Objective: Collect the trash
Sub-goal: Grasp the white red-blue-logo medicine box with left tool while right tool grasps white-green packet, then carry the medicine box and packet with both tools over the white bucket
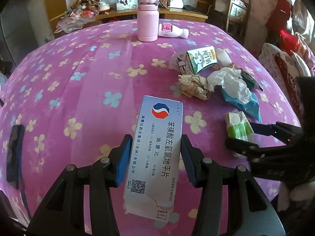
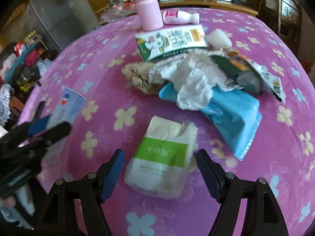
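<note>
My left gripper (image 1: 155,145) is shut on a pale blue medicine box (image 1: 155,147), held over the pink flowered tablecloth (image 1: 78,74). My right gripper (image 2: 160,161) is open, its jaws on either side of a tissue pack with a green label (image 2: 163,159) that lies on the cloth. That pack (image 1: 239,125) and the right gripper (image 1: 254,135) also show in the left wrist view. Beyond lie a blue wrapper (image 2: 230,110), crumpled white paper (image 2: 195,84), a crumpled brown paper (image 2: 139,76) and a green milk carton (image 2: 171,41).
A pink flask (image 1: 147,17) stands at the far side with a small white bottle (image 1: 173,31) lying beside it. A dark phone (image 1: 14,153) lies at the left. Cluttered furniture and a chair surround the table.
</note>
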`<state>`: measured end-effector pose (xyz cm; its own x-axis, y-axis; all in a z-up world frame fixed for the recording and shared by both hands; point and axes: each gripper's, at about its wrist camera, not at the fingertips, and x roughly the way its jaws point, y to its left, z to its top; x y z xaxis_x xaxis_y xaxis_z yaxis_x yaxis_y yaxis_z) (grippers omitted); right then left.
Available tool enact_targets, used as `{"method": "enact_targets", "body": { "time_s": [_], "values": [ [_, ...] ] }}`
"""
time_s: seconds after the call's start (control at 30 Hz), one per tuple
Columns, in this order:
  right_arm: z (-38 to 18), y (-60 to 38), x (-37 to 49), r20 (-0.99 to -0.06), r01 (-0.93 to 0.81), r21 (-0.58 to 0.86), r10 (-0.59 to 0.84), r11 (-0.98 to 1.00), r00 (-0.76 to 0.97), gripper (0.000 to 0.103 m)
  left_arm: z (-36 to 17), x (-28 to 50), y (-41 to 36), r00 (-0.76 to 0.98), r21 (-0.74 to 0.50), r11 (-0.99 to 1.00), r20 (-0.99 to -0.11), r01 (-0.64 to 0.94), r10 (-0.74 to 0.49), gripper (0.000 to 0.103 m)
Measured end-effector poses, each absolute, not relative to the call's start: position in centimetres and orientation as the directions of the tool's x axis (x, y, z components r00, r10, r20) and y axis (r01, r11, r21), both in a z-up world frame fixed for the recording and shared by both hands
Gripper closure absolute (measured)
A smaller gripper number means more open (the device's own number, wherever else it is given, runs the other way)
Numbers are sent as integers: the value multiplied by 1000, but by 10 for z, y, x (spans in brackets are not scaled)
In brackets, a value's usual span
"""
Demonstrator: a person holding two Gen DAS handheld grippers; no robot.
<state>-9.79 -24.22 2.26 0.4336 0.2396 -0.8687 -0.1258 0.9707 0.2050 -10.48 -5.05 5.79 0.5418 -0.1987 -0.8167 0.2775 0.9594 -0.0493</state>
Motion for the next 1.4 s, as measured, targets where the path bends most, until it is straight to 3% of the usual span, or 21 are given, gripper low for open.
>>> {"method": "enact_targets", "body": {
  "time_s": [0.03, 0.07, 0.2, 0.5, 1.4],
  "values": [
    [22, -238, -98, -869, -133, 170, 212, 976, 447, 36, 58, -105, -50, 543, -53, 960, -816, 274, -200, 56],
    [21, -235, -99, -872, -141, 145, 193, 979, 449, 46, 58, -105, -50, 543, -55, 961, -816, 272, -201, 56],
    [26, -243, -104, -864, -163, 154, 213, 975, 455, 61, 58, -105, -54, 534, -78, 959, -816, 274, -219, 56],
    [63, -285, -132, -821, -170, 193, 254, 966, 512, 62, 71, -113, -94, 526, -128, 932, -796, 338, -300, 56],
    [98, -439, -190, -786, 61, 138, 72, 989, 614, 62, 99, -129, -256, 482, -133, 831, -760, 541, -436, 56]
  ]
}}
